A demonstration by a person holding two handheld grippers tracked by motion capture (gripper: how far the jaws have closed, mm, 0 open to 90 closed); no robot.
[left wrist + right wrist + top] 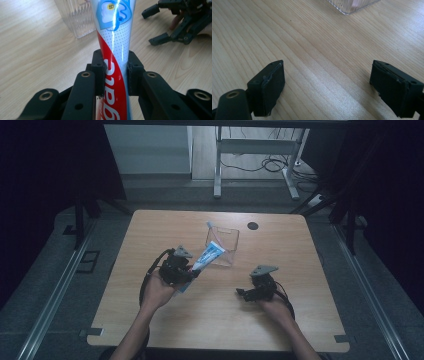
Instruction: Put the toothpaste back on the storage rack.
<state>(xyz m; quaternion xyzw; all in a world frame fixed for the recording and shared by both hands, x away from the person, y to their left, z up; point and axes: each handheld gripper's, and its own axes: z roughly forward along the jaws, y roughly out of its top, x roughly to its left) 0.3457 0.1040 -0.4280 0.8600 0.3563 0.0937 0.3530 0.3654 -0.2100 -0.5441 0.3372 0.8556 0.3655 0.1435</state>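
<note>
Left gripper view: toothpaste tube [113, 50] clamped between left tongs [115, 72].

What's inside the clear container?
The toothpaste tube's far end overlaps the clear container in the high view. Whether it's inside or above, I can't tell. Left gripper clamps the tube.

One red, white and blue plastic toothpaste tube [206, 258], one clear ribbed plastic container [223, 246] and one light wooden table [165, 232] are present, with two black hand-held grippers: left [192, 271], right [243, 293].

Toothpaste tube [207, 256] lies before, perhaps touching, the clear container [223, 245] mid-table [150, 230]
</note>
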